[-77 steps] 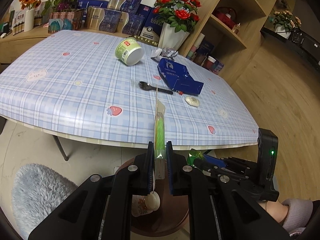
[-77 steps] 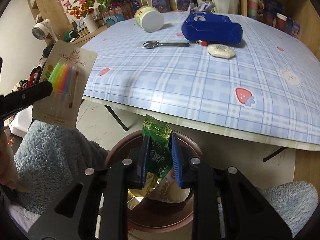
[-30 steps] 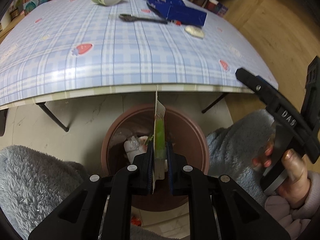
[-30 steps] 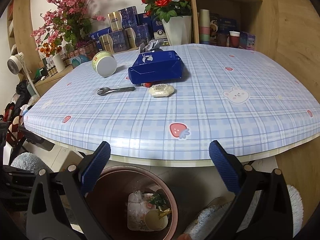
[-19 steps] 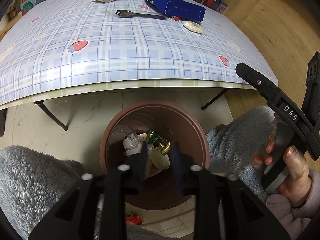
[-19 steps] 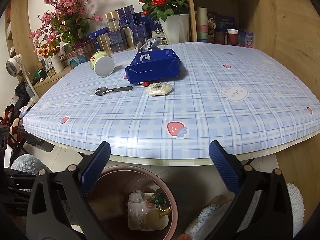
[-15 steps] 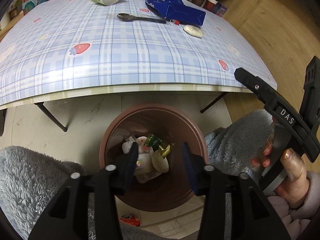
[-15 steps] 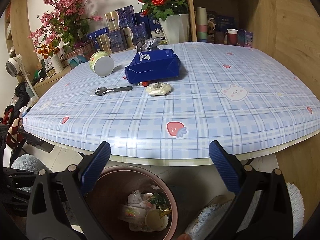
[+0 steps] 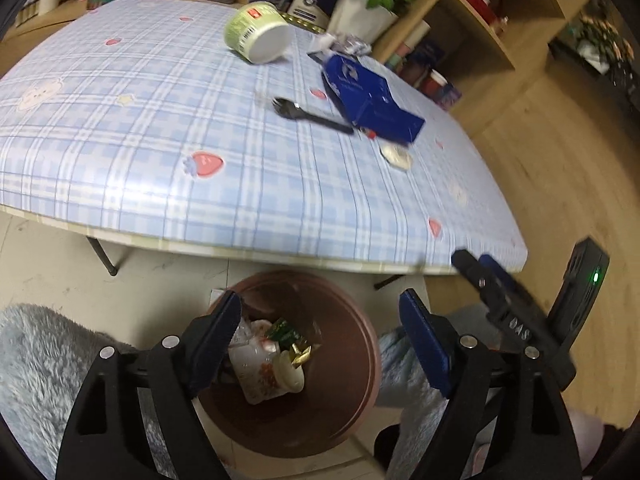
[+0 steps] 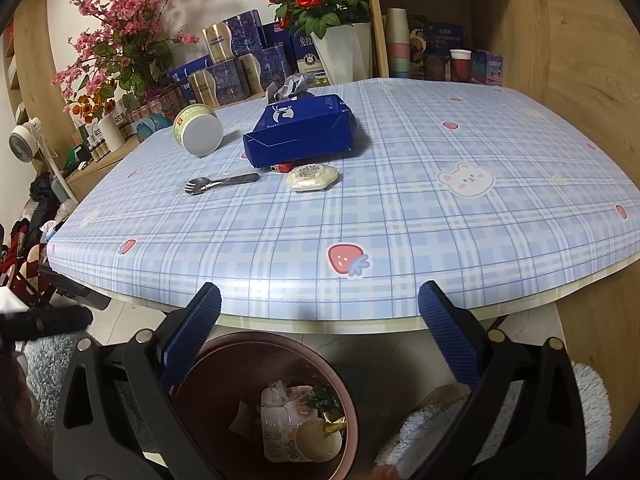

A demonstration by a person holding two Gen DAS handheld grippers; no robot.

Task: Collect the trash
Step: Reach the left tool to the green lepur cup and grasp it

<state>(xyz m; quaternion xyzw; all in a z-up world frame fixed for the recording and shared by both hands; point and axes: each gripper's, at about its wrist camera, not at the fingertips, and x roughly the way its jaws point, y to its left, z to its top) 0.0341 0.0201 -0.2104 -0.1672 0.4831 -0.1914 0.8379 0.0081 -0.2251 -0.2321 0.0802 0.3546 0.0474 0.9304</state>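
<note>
Left gripper (image 9: 320,312) over the brown bin (image 9: 360,392), jaws opening, already wide, nothing between them; right gripper (image 10: 320,316) also over the bin (image 10: 348,392), jaws wide and empty. Bin sits on the floor just under the near edge of the counter (image 10: 400,220), between two fluffy grey-blue patches. In the bin: a floral paper cup (image 9: 260,376), a green wrapper (image 9: 285,330), a gold foil scrap (image 9: 301,354) and a clear plastic pack (image 10: 276,420). Trash on the counter, all toward the far side: green-and-white tub (image 10: 199,130) tipped on its side, blue carton (image 10: 300,132) lying flat just beside it, crumpled silver wrapper (image 10: 290,86) behind the carton at the far edge, black fork (image 10: 222,182) in front of the carton, small red thing (image 10: 282,168) poking out at the carton's front edge, type unclear, pale wrapped round snack (image 10: 312,176) just beside that. Near half of the counter carries only the plaid cloth. In the left wrist view the right gripper's body (image 9: 516,316) shows at the counter's near right corner, green light on. Left view is motion-blurred
</note>
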